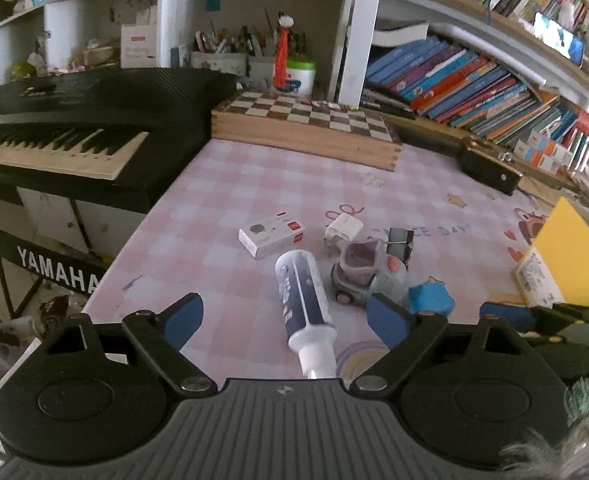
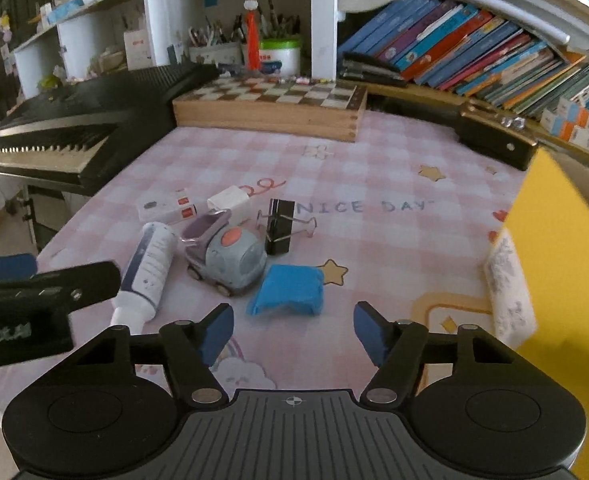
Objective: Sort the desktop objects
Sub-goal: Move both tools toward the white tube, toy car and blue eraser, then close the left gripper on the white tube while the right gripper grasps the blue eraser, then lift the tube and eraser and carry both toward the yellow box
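Observation:
A white and dark-blue tube (image 1: 302, 300) lies on the pink checked tablecloth (image 1: 222, 200), its cap end toward me. My left gripper (image 1: 288, 320) is open, a blue pad on each side of the tube without touching it. Beside the tube stand a grey-purple toy truck (image 2: 226, 256), a white plug (image 2: 230, 200), a small white box (image 2: 168, 208) and a black binder clip (image 2: 280, 228). A crumpled blue lump (image 2: 288, 290) lies just ahead of my right gripper (image 2: 294, 328), which is open with nothing between its fingers.
A yellow box (image 2: 554, 260) with a white label stands at the right edge. At the back are a wooden chessboard case (image 2: 270, 112), a black keyboard (image 1: 74, 128) on the left, and shelves of books (image 1: 474, 80). The left gripper's finger (image 2: 34, 280) shows at the right wrist view's left edge.

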The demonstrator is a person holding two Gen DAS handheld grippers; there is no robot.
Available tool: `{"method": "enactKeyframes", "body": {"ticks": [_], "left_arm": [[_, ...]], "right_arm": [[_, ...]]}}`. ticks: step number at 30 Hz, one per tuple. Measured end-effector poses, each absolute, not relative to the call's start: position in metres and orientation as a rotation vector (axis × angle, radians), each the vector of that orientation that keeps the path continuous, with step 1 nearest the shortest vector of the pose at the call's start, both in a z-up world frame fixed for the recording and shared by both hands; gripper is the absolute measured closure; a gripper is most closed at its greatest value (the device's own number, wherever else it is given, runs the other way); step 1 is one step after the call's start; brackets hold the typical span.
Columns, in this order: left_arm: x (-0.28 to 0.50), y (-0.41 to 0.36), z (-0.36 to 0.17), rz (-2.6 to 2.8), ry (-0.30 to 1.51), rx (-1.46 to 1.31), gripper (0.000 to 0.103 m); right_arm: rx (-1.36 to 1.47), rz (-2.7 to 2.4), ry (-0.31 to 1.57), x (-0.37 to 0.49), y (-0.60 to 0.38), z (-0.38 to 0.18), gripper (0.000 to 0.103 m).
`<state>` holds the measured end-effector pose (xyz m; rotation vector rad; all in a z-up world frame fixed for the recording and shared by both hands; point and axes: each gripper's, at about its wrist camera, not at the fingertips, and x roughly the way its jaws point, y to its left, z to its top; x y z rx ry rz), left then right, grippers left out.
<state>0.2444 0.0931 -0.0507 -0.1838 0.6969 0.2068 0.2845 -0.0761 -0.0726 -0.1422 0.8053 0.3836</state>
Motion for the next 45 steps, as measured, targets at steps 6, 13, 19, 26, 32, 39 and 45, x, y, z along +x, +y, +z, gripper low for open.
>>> {"method": "enactKeyframes", "body": {"ticks": [6,13,19,26,32,39,45], "left_arm": [[0.283,0.096,-0.067,0.202,0.773,-0.170,0.027],[0.300,0.095,-0.084,0.185,0.839,-0.171,0.052],[0.300,0.096,-0.084,0.157,0.828,-0.187,0.073],[0.291,0.100,-0.076,0.145,0.801,-0.228,0.073],[0.268,0.103,-0.055,0.128,0.748,-0.272,0.073],[0.231,0.105,-0.018,0.078,0.666,-0.329,0.073],[0.193,0.104,0.011,0.021,0.598,-0.363,0.073]], "right_arm": [[-0.145,0.396,0.829,0.299,-0.071,-0.083,0.042],[-0.164,0.412,0.832,0.307,-0.069,-0.089,0.047],[-0.164,0.427,0.820,0.309,-0.070,-0.089,0.052],[-0.134,0.422,0.817,0.308,-0.075,-0.085,0.062],[-0.104,0.419,0.776,0.298,-0.085,-0.067,0.063],[-0.079,0.416,0.714,0.269,-0.100,-0.036,0.063],[-0.051,0.411,0.680,0.239,-0.111,-0.011,0.063]]}}
